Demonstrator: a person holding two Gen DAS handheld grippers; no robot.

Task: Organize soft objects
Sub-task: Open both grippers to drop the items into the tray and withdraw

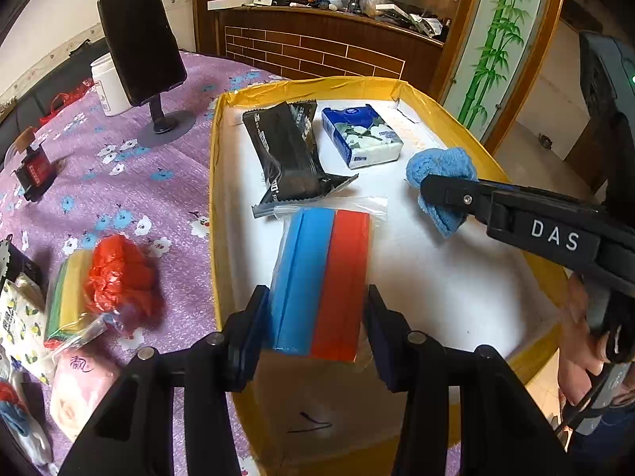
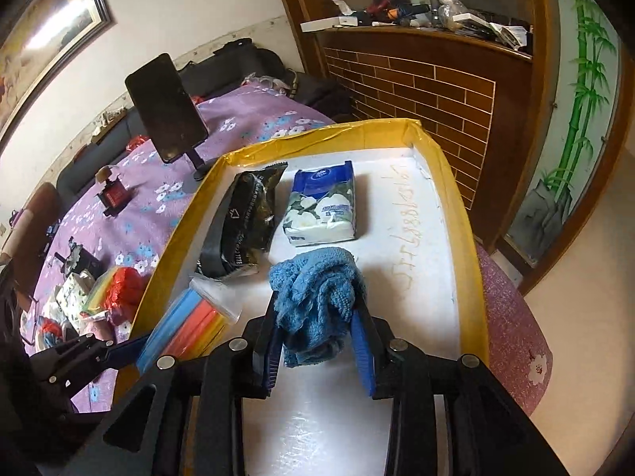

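Blue-and-orange sponge pack [image 1: 323, 281] in a clear zip bag, near end hidden between the left gripper [image 1: 315, 317] pads clamped on it; long axis runs away toward the black foil packet [image 1: 291, 154]. Knitted blue cloth [image 2: 317, 297], bunched, squeezed in the right gripper [image 2: 319, 341], just this side of the tissue pack [image 2: 321, 208], all inside the yellow-rimmed tray [image 2: 456, 198].

L gripper [image 1: 315, 317] low over the yellow-rimmed tray [image 1: 214, 182], near its front-left edge, jaws clamped w/ fingers pressed on both sides of the bagged sponge pack [image 1: 323, 277]. R gripper [image 2: 317, 329] further right over same tray, jaws pinched on the blue knit cloth [image 2: 317, 297], reaching in from tray's right side.
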